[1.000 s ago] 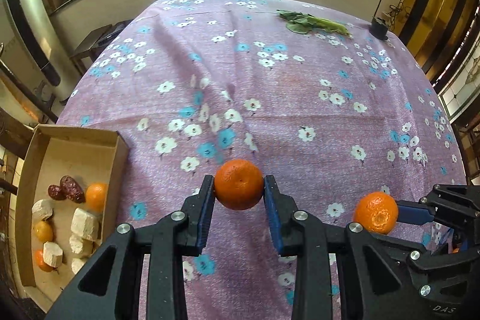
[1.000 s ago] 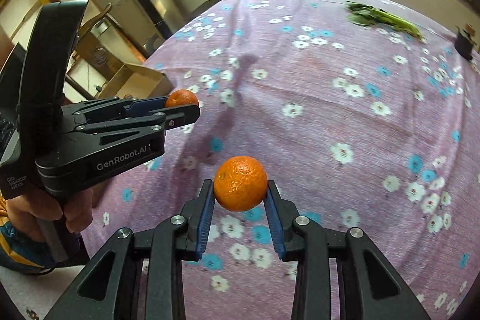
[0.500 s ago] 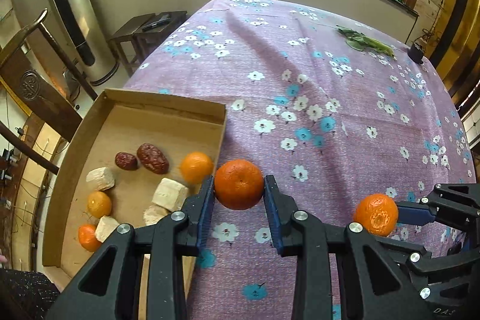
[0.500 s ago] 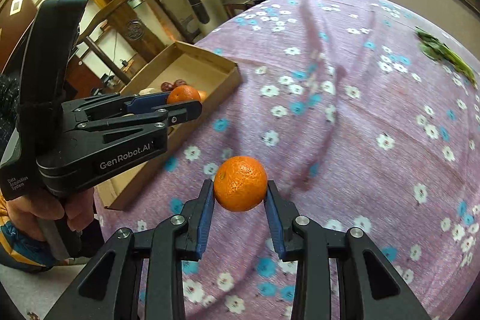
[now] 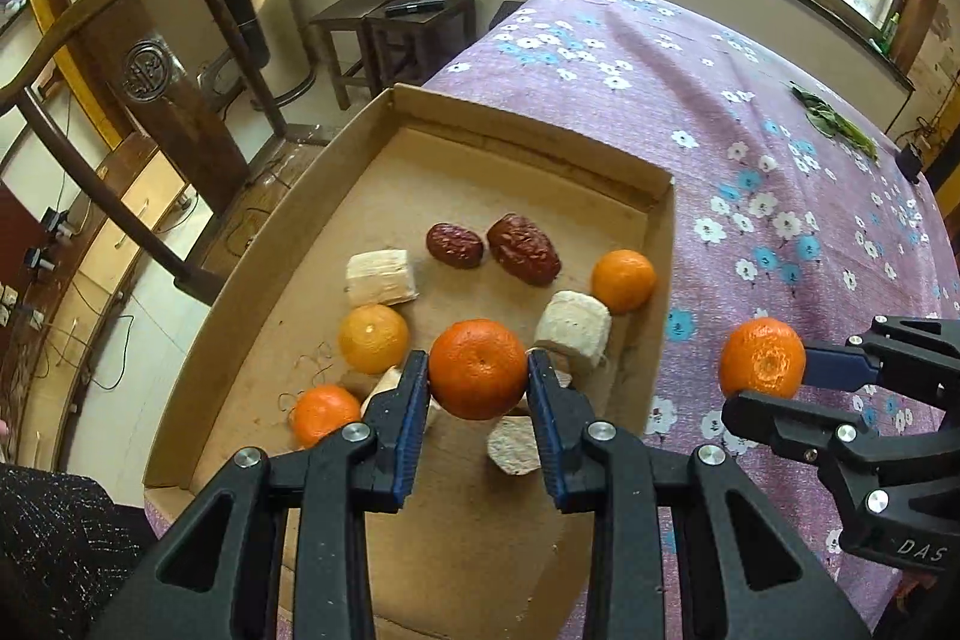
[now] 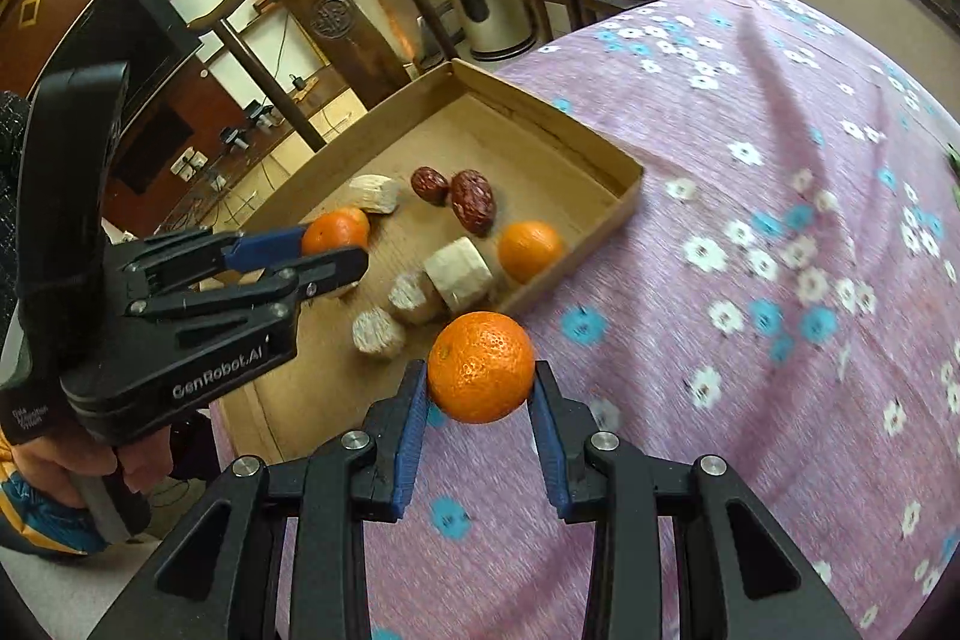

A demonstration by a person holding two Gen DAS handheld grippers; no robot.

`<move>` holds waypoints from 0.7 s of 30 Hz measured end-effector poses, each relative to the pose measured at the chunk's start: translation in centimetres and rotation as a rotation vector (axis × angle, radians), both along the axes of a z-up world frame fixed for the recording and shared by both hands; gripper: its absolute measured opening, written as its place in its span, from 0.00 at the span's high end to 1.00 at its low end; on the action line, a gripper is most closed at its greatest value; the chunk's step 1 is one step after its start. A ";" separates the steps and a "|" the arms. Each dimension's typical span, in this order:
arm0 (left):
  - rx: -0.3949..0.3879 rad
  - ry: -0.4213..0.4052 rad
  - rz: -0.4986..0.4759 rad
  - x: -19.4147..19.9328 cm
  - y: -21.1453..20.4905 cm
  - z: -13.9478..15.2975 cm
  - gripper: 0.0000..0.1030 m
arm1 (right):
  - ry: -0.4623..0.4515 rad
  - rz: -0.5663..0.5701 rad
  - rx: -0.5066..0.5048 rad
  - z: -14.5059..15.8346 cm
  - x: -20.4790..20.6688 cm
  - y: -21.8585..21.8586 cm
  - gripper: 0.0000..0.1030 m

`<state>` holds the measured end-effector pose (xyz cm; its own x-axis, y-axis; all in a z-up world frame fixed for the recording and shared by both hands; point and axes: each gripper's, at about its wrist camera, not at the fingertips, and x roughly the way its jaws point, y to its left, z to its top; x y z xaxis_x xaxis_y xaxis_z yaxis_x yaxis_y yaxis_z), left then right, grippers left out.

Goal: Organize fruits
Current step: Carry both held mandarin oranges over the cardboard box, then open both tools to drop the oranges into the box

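A: What has changed in the last second?

B: Both hands have swung across the flowered tablecloth toward the cardboard box. A second ago the box sat at the far 8 o'clock edge of the left wrist view; now it fills the middle.

A: And the grippers?

B: The left gripper is clamped on a mandarin, jaws narrow, and now hangs over the box floor. The right gripper pinches a second mandarin, still over the cloth, just outside the box's near corner.

A: What is already in the box?

B: Three small oranges, the nearest the wall at 1 o'clock, two red dates at 12 o'clock, and pale chunks I can't identify.

A: So what next?

B: I'd judge the left fruit is ready to be lowered and released; the free floor lies toward 6 o'clock. The right one needs to cross the wall first.
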<state>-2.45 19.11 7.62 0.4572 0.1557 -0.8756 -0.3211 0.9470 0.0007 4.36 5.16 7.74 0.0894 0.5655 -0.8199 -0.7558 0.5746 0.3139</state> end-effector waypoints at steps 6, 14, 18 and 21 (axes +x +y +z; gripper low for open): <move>-0.009 0.006 0.025 -0.1 1.7 -0.8 0.69 | 0.007 0.034 -0.017 -1.0 1.1 3.7 0.64; -0.013 0.011 0.055 -0.4 3.3 -1.3 0.69 | -0.006 0.088 -0.046 -1.7 2.3 8.1 0.64; -0.007 0.010 0.059 -0.2 3.6 -1.3 0.69 | 0.002 0.123 -0.061 -2.5 2.8 10.1 0.64; -0.002 0.015 0.066 -0.1 3.8 -1.6 0.70 | 0.001 0.131 -0.067 -3.0 3.1 11.1 0.64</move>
<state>-2.59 22.92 6.01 0.4328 0.1830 -0.8827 -0.3825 0.9239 0.0040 7.50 16.26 4.73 0.0179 0.5162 -0.8563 -0.8256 0.4907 0.2786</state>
